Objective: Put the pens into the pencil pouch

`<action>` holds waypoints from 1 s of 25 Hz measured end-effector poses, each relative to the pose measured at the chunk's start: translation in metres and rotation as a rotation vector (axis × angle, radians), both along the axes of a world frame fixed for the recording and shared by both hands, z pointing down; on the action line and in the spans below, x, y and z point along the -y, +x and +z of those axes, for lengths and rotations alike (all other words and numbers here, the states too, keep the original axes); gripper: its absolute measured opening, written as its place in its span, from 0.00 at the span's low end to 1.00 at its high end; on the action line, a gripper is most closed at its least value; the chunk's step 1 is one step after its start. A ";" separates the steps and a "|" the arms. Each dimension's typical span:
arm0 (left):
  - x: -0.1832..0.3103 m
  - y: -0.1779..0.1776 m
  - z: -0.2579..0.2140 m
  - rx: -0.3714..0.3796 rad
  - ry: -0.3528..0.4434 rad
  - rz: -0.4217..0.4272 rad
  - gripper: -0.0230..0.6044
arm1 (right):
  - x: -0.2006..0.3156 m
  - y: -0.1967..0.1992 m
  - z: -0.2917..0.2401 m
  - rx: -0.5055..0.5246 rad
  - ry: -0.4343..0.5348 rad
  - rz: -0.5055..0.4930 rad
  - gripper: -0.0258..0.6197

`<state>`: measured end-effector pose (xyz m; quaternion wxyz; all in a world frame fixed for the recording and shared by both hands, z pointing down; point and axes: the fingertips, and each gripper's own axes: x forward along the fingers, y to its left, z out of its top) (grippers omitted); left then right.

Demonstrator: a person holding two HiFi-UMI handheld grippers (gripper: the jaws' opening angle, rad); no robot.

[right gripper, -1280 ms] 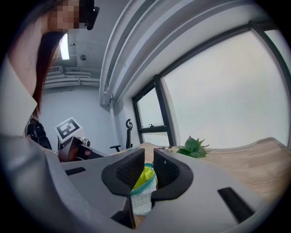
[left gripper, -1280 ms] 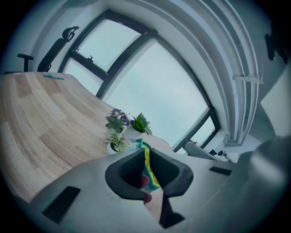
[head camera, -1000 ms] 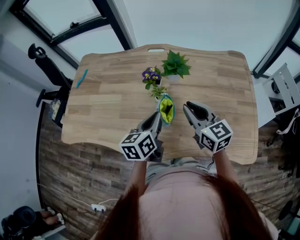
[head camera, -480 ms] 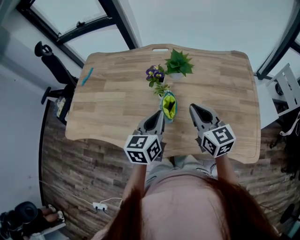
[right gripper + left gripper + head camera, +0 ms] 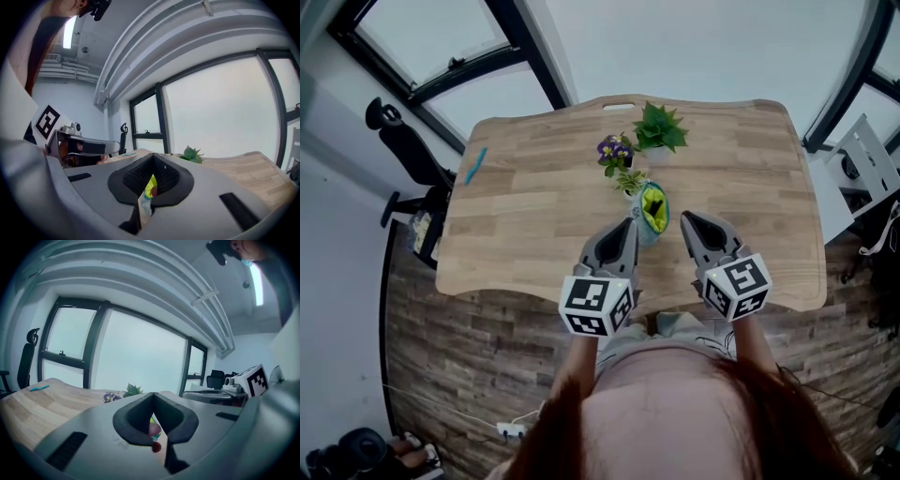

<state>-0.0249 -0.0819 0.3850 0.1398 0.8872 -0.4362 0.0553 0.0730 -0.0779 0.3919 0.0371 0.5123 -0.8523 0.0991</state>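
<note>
The left tool (image 5: 630, 227) is pointing away from the person across the wooden surface (image 5: 534, 234), and it is holding its jaws pressed together with the tips meeting. The right tool (image 5: 686, 219) is lying alongside it, pointing the same way. Its jaws are also closed tip to tip.

The pencil pouch (image 5: 653, 208) is sitting between the two tools, just at their tips. Its left edge is touching or almost touching the left tool's tip, and its right edge is lying just beside the right tool's tip. Its mouth is gaping upward and showing a yellow-green lining.

In each gripper view that lining is showing through the gap behind the closed tips. In the left gripper view a small red end (image 5: 156, 446) is hanging beside it. Whether either tool is nipping the fabric cannot be told.

Just past the pouch, ahead of the left tool, a leafy sprig (image 5: 628, 180) is standing. Beyond it come purple flowers (image 5: 615, 150), and a green potted plant (image 5: 659, 127) is standing farther ahead.

A teal pen (image 5: 475, 165) is lying well apart, far out to the left tool's left, near the surface's edge.
</note>
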 end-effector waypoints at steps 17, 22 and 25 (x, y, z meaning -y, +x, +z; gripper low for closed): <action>-0.019 -0.001 -0.016 -0.018 0.028 0.101 0.04 | -0.021 0.004 -0.029 0.015 0.050 0.133 0.04; -0.017 0.005 -0.017 -0.023 0.031 0.111 0.04 | -0.021 0.007 -0.029 0.008 0.047 0.138 0.04; -0.016 0.009 -0.018 -0.027 0.033 0.117 0.04 | -0.020 0.009 -0.030 0.003 0.049 0.138 0.04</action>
